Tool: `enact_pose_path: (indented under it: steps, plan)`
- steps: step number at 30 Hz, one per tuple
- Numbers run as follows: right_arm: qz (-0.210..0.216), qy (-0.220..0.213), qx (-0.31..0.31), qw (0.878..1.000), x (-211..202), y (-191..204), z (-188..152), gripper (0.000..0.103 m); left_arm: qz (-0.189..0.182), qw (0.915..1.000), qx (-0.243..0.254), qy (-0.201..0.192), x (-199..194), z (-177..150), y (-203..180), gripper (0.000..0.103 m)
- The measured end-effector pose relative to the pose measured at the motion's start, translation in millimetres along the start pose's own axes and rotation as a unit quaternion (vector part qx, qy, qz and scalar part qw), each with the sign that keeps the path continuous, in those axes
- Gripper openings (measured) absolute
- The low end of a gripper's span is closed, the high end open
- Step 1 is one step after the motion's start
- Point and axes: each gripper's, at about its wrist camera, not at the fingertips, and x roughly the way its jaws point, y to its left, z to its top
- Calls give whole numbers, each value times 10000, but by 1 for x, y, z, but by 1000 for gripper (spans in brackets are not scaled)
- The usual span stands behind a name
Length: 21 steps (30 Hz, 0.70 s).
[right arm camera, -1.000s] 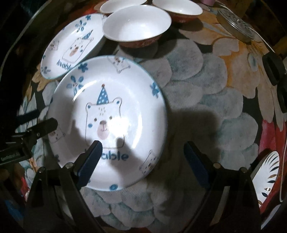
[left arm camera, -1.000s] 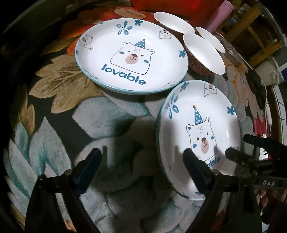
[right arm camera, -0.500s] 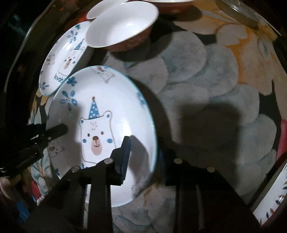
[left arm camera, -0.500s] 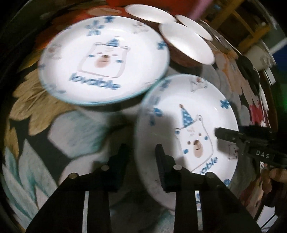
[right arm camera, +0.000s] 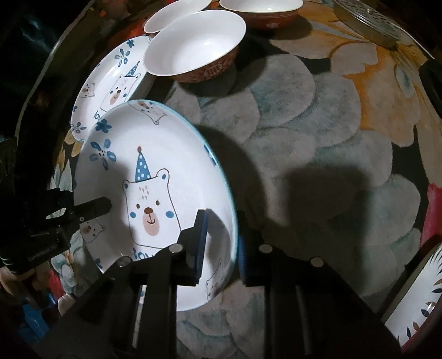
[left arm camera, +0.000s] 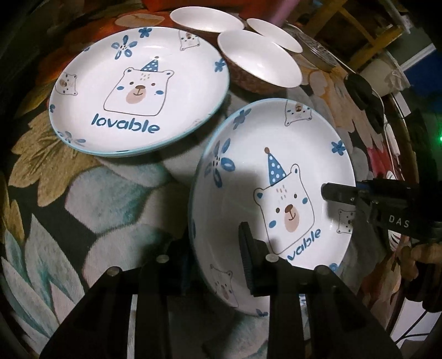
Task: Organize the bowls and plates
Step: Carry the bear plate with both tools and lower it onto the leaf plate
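Two white bear plates marked "lovable" lie on the floral cloth. My two grippers straddle opposite rims of the nearer bear plate (left arm camera: 276,154) (right arm camera: 154,154). My left gripper (left arm camera: 214,262) has one pad inside its left rim and the other under it, the jaws still closing. My right gripper (right arm camera: 221,248) pinches the right rim the same way, jaws also still closing. The farther bear plate (left arm camera: 138,91) (right arm camera: 110,82) lies flat behind. Three white bowls with red outsides stand at the back: one close (left arm camera: 259,60) (right arm camera: 193,47), two farther (left arm camera: 207,22) (left arm camera: 273,34).
A round metal lid (right arm camera: 367,24) (left arm camera: 315,52) lies at the back right. A leaf-patterned dish (right arm camera: 414,298) sits at the table's right edge. Dark objects (left arm camera: 362,91) lie along that edge. Bare cloth (right arm camera: 317,165) lies right of the held plate.
Both grippers went from wide open to closed on the nearer plate's opposite rims. The left wrist view swung right, and the plate now overlaps the farther plate in the right wrist view.
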Motion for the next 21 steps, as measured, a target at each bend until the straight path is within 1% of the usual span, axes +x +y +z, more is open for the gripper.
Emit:
enact_pose_path:
  steps: [7,10,15,21]
  plan:
    - [14,-23,166,9999,-21,-21,-14,20,-11,9999,73,90,-6,2,-21,30]
    - [28,-60,290,9996,-31,-31,-20,20,-34,9998,175,110,-8,4,-36,30]
    - [0,-127,555,9984,-52,-56,-35,20,-126,9992,353,168,-10,7,-68,30]
    - [-124,-221,866,9959,-80,-93,-56,20,-209,9970,707,254,-5,10,-119,30]
